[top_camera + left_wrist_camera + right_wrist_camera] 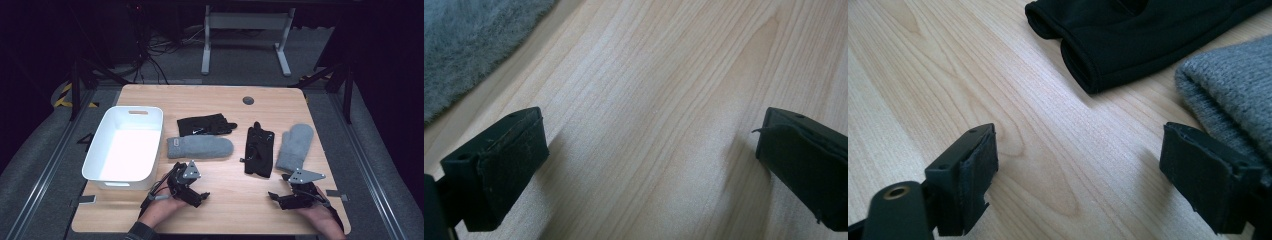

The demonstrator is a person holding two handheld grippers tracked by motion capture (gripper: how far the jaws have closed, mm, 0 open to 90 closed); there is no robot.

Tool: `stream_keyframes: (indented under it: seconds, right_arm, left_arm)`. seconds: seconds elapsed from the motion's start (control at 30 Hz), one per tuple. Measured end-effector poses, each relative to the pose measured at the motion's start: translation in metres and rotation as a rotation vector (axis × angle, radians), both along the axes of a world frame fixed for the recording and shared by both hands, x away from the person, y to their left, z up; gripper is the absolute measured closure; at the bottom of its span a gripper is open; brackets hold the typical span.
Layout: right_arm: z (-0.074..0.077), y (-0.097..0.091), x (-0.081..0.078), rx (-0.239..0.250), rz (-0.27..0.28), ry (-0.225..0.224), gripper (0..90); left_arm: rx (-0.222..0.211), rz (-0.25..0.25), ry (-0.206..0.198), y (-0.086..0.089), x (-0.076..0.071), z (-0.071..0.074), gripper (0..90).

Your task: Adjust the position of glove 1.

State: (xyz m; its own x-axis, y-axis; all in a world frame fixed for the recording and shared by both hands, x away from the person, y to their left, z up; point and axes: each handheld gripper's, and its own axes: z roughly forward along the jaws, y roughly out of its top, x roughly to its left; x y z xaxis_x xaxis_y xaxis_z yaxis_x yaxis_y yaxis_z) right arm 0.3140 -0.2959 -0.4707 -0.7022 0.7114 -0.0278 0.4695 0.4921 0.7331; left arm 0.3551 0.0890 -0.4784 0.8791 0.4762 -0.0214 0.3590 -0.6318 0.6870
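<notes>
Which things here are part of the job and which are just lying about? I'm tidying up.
Likely in play: grey mitten, black glove, second black glove, second grey mitten, white bin.
Just lying about: grey cable cap, tape strip.

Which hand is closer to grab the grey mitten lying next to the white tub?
Left, I'd guess. The left gripper sits open just below the grey knitted mitten beside the white plastic tub. The right gripper, also open, is nearer the black glove and the other grey mitten.
</notes>
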Motion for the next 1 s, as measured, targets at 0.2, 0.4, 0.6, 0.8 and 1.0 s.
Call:
stream_keyframes:
  seconds: [0.2,0.4,0.6,0.8,1.0]
  right_arm:
    - [0.003,0.001,0.001,-0.026,-0.004,0.027,16.1]
    - [0.019,0.000,-0.003,-0.003,0.018,0.018,42.1]
    - [0.040,-0.007,0.004,0.033,0.022,-0.016,74.7]
    - [0.053,-0.020,0.024,0.054,-0.034,-0.029,89.7]
    - [0.057,-0.036,0.047,0.057,-0.081,-0.023,89.9]
  left_arm:
    - [-0.001,0.000,-0.002,0.000,0.000,0.000,0.4]
    - [-0.001,0.000,-0.002,0.000,0.000,0.000,0.4]
    - [-0.001,0.000,-0.002,0.000,0.001,0.000,0.3]
    - [-0.002,0.001,0.001,-0.001,0.001,0.000,0.3]
    - [-0.001,0.000,0.001,-0.001,0.001,0.000,0.3]
